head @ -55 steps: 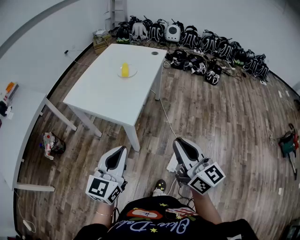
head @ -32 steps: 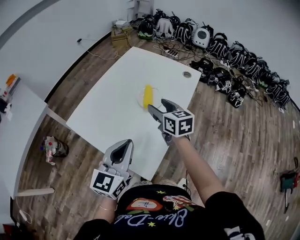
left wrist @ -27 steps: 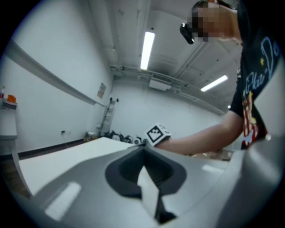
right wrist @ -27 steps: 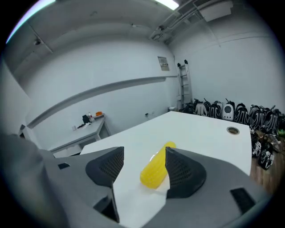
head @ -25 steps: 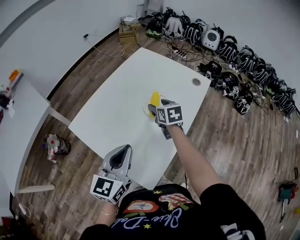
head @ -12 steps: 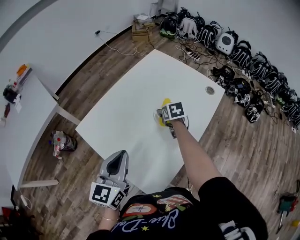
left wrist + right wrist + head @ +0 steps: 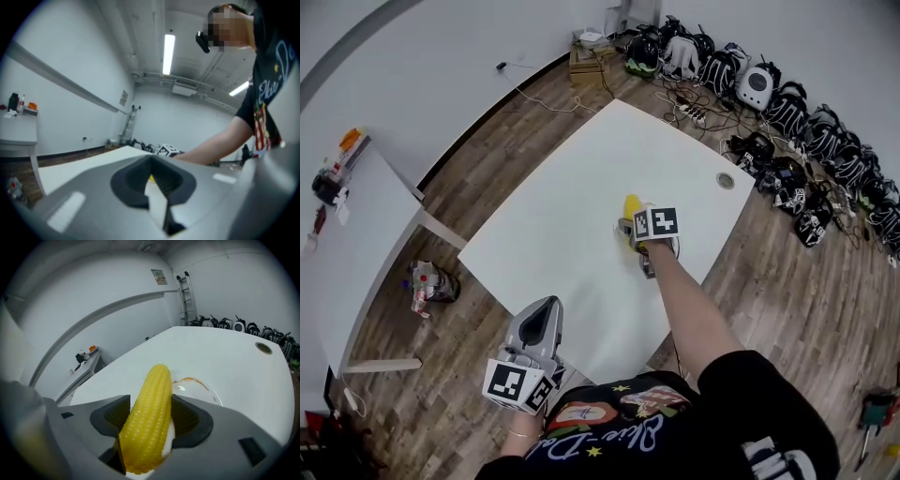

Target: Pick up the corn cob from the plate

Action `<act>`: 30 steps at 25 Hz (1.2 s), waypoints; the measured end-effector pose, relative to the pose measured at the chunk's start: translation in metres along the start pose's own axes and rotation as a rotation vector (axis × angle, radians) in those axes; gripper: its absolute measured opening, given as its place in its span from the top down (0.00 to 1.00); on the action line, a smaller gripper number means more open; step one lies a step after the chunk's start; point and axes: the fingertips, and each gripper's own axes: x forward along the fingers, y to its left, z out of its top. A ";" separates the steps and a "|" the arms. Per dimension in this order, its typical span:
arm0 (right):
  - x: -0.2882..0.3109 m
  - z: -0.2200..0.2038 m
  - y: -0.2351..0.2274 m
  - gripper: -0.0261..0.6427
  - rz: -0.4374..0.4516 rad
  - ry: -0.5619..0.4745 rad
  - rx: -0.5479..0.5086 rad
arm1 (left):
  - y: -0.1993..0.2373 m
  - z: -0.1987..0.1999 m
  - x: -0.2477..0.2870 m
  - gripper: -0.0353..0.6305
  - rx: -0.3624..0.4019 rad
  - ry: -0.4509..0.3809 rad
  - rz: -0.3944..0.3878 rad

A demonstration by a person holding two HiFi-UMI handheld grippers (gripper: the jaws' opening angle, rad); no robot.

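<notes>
- The left gripper (image 7: 546, 302) hangs at the near edge of the white table (image 7: 572, 187), about level, pointing across the tabletop. Its 2 jaws are together with nothing between them.
- The person's right forearm (image 7: 684, 300) reaches from the near corner of the table in over the tabletop.
- The right gripper (image 7: 151, 416) is over the middle of the table, toward its right-hand edge, and tilts down. Its marker cube (image 7: 656, 223) faces up at the head camera.
- The right gripper's jaws are closing, with the corn cob (image 7: 152, 394) between them. A ribbed pad stands close against each side of the cob, and I cannot see that they press on it yet.
- The yellow corn cob lies lengthwise along the jaws, its tapered end pointing toward the far side of the table.
- The cob rests on a clear glass plate (image 7: 206, 392), which sits on the tabletop. The plate's rim shows just right of the jaws.
- A round cable grommet (image 7: 726, 180) is set in the tabletop near the far right corner.
- Beyond the far edge of the table, a row of black and white backpacks (image 7: 787, 112) lies on the wooden floor (image 7: 806, 281) along the wall.
- A ladder (image 7: 185, 296) leans against the wall behind the table.
</notes>
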 end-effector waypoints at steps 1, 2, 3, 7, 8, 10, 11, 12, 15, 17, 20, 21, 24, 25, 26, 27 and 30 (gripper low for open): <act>-0.001 -0.002 0.000 0.54 0.008 0.002 -0.007 | 0.001 0.001 -0.001 0.95 0.001 -0.003 0.005; -0.004 -0.005 0.000 0.54 0.011 0.001 -0.018 | 0.002 0.001 -0.003 0.95 0.002 -0.006 0.009; -0.007 -0.006 0.000 0.55 0.013 -0.006 -0.028 | 0.004 0.001 -0.005 0.95 0.001 -0.008 0.013; -0.028 -0.005 0.002 0.55 0.041 -0.083 -0.039 | 0.005 0.000 -0.009 0.95 -0.008 -0.013 0.016; -0.036 -0.003 0.005 0.55 0.055 -0.110 -0.042 | 0.003 0.000 -0.009 0.95 -0.007 -0.013 0.012; -0.057 0.003 0.013 0.55 0.089 -0.174 -0.048 | -0.001 0.000 -0.009 0.95 0.001 -0.013 0.000; -0.069 0.005 0.018 0.55 0.110 -0.210 -0.048 | -0.003 0.001 -0.010 0.95 0.006 -0.011 -0.006; -0.082 0.006 0.024 0.55 0.134 -0.247 -0.044 | -0.004 0.001 -0.010 0.95 0.010 -0.010 -0.011; -0.121 0.001 0.044 0.55 0.219 -0.340 -0.027 | -0.005 -0.002 -0.011 0.95 0.006 -0.007 -0.017; -0.144 -0.006 0.057 0.55 0.265 -0.379 -0.021 | -0.006 -0.005 -0.010 0.95 0.001 -0.004 -0.018; -0.168 -0.021 0.072 0.55 0.298 -0.407 -0.017 | -0.008 -0.008 -0.006 0.95 0.000 0.004 -0.028; -0.174 -0.026 0.075 0.55 0.301 -0.412 -0.018 | -0.010 -0.008 -0.004 0.95 0.000 0.005 -0.033; -0.187 -0.040 0.079 0.55 0.306 -0.423 -0.016 | -0.018 -0.008 0.001 0.95 0.001 0.006 -0.050; -0.190 -0.043 0.079 0.55 0.310 -0.423 -0.010 | -0.021 -0.008 0.002 0.95 0.002 0.008 -0.054; -0.192 -0.046 0.078 0.55 0.316 -0.423 -0.002 | -0.025 -0.009 0.003 0.95 0.002 0.010 -0.058; -0.194 -0.047 0.077 0.56 0.319 -0.422 0.004 | -0.027 -0.010 0.005 0.95 0.002 0.014 -0.061; -0.198 -0.048 0.075 0.56 0.319 -0.422 0.000 | -0.031 -0.009 0.011 0.95 0.006 0.021 -0.071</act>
